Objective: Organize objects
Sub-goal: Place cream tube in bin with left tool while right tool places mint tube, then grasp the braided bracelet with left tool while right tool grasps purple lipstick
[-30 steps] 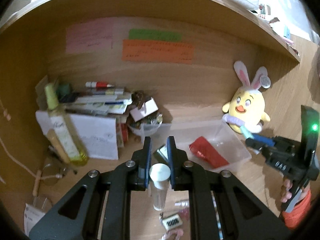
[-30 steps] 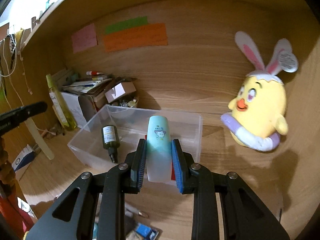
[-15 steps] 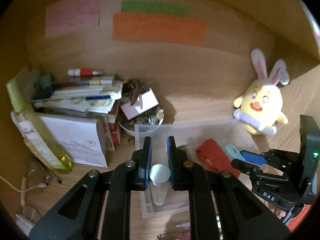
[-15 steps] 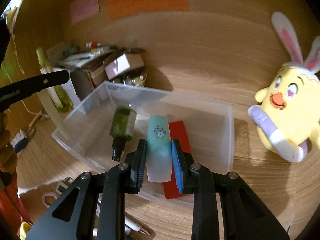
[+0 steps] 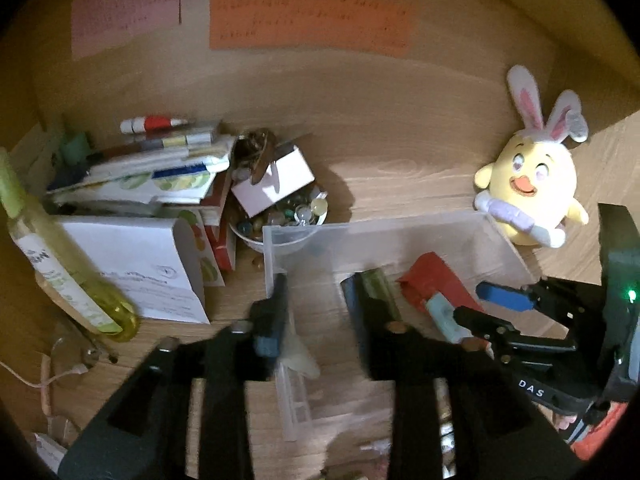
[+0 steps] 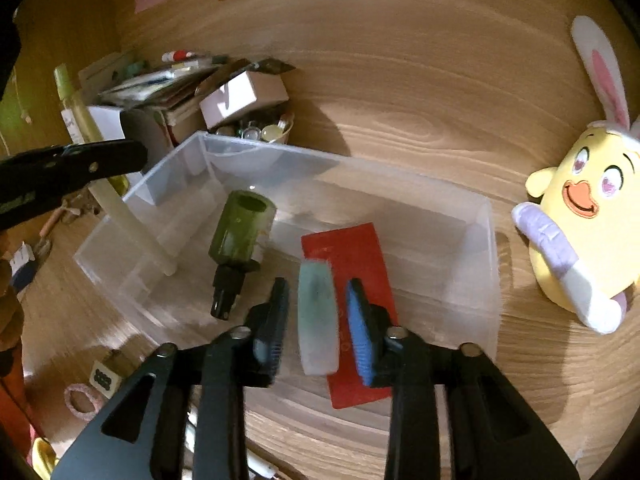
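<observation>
Both grippers were over the clear plastic bin [image 6: 490, 216], releasing items into it. To finish well, I judged each claw should open fully and lift straight up, so the pads did not drag the dropped item against the bin wall or nudge the things already inside.

Right gripper [image 6: 318, 312]: jaws spread, pads clear of the pale teal tube [image 6: 318, 316] on both sides as far as the right wrist view showed. The tube lay lengthwise between them, partly over the red packet [image 6: 352, 248] on the bin floor. The green bottle [image 6: 238, 232] lay at about 10 o'clock from the tube, cap pointing toward the camera, apart from it.

Left gripper [image 5: 316, 316]: jaws wide apart, nothing pinched. A small translucent vial [image 5: 298, 354] showed blurred just inside the left finger, over the bin's near wall; whether it touched the pad I could not tell. In the right wrist view a pale rod-like thing stood at the bin's 9 o'clock side under that gripper, probably the same vial.

Surroundings: yellow chick plush [image 6: 588, 232] sat outside the bin at 3 o'clock, close to the wall. A bowl of small trinkets [image 5: 280, 220] touched the bin's far left corner. A stack of papers and boxes [image 5: 144, 184] stood beyond at 10 o'clock
</observation>
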{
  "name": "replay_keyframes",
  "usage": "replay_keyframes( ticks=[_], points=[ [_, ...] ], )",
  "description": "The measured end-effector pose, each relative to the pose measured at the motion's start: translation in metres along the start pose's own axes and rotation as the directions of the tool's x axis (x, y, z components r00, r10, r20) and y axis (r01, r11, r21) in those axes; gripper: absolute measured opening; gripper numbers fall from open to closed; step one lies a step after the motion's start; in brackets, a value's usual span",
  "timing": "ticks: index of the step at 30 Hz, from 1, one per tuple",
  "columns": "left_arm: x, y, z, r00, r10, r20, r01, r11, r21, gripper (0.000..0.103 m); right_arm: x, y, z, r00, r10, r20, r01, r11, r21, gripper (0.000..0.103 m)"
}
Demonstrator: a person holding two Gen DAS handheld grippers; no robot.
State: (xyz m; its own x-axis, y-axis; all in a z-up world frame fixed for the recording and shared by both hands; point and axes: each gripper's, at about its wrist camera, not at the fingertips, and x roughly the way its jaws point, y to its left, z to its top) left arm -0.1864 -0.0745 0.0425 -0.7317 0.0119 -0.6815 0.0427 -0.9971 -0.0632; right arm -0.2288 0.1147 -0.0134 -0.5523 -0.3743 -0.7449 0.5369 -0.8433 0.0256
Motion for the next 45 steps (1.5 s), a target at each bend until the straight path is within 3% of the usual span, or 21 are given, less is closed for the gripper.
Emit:
replay_keyframes(
  ticks=[2, 7, 11, 15, 22, 30, 38, 40, 45],
  points=[
    [-0.012, -0.001, -0.001, 1.0, 0.005, 0.03, -0.005, 1.0, 0.006, 0.057, -0.008, -0.002, 0.001, 1.0, -0.002, 0.021, 0.002, 1.0, 0.014, 0.047],
    [-0.039, -0.005, -0.008, 0.998, 0.002, 0.063, -0.003, 1.0, 0.024, 0.068, -0.035, -0.003, -0.003, 0.998, 0.001, 0.069, -0.003, 0.999, 0.033, 0.057],
    [-0.059, -0.008, -0.023, 0.995, 0.019, 0.097, -0.023, 0.999, 0.042, 0.095, -0.061, 0.0, -0.014, 0.994, -0.008, 0.113, 0.005, 0.999, 0.034, 0.063],
    [-0.074, -0.014, -0.042, 0.992, 0.043, 0.115, -0.052, 0.996, 0.078, 0.097, -0.083, 0.004, -0.027, 0.99, -0.006, 0.143, 0.0, 0.999, 0.041, 0.069],
    [-0.078, -0.013, -0.079, 0.999, 0.006, 0.052, -0.01, 0.997, 0.076, 0.098, -0.104, 0.013, -0.057, 0.988, 0.007, 0.155, -0.016, 0.999, 0.051, 0.073],
    [-0.066, -0.005, -0.126, 0.999, -0.007, -0.045, 0.009, 0.999, 0.043, 0.098, -0.098, 0.022, -0.097, 0.994, 0.05, 0.1, -0.058, 0.995, 0.084, 0.073],
    [-0.044, 0.001, -0.161, 0.987, -0.021, -0.159, 0.025, 0.999, 0.023, 0.098, -0.079, 0.034, -0.121, 0.997, 0.075, 0.031, -0.077, 0.994, 0.083, 0.072],
    [-0.04, 0.002, -0.166, 0.984, -0.024, -0.177, 0.027, 0.999, 0.019, 0.098, -0.074, 0.036, -0.123, 0.997, 0.077, 0.021, -0.079, 0.994, 0.078, 0.07],
    [-0.037, -0.001, -0.173, 0.983, -0.03, -0.181, 0.04, 0.998, 0.052, 0.098, -0.064, 0.042, -0.121, 0.996, 0.09, -0.011, -0.089, 0.994, 0.059, 0.049]
  ],
)
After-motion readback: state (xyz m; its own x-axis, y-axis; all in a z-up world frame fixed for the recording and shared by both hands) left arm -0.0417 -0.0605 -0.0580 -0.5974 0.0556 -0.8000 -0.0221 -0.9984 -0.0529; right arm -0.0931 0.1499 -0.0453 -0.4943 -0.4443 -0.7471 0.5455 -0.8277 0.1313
